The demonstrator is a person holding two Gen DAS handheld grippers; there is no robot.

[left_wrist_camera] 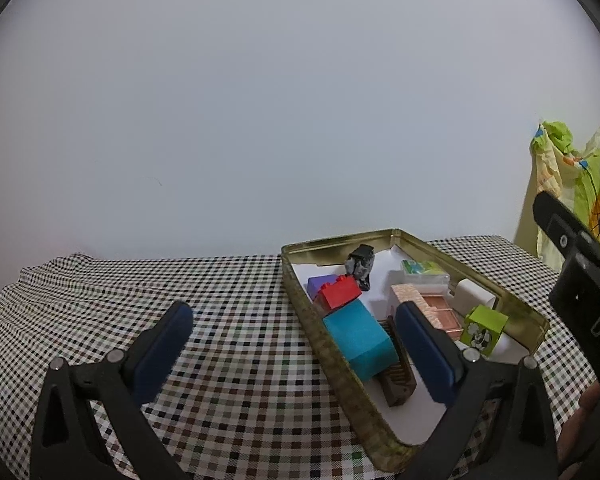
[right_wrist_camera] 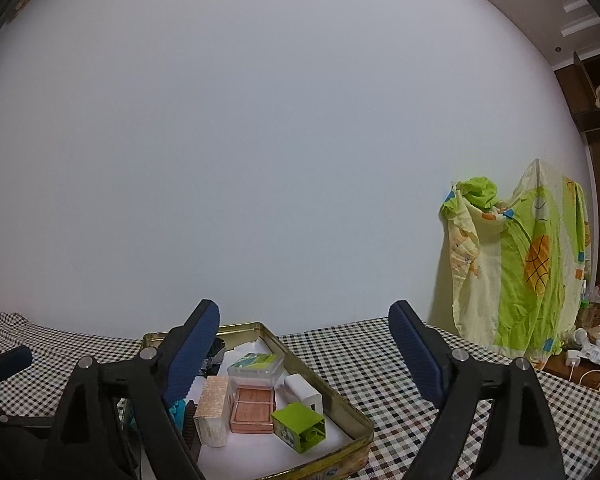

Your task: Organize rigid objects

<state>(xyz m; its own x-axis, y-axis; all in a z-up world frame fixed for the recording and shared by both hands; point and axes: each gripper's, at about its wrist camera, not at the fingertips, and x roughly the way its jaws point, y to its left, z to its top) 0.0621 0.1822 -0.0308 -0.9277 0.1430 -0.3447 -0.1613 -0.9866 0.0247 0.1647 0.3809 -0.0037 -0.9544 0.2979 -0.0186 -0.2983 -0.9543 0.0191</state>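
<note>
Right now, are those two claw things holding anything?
Left gripper: jaws open, holding nothing, one finger over the tin.
Right gripper: jaws wide open, holding nothing.

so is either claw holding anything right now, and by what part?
Nothing held: left claw and right claw both stand open and empty above the tin.

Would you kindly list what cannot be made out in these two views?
- Brown comb-like piece, left wrist view: partly hidden under the teal block.
- Teal block, right wrist view: mostly hidden behind a gripper finger.
- Tin, right wrist view: near edge cut off.
- Green cube print: too small.
</note>
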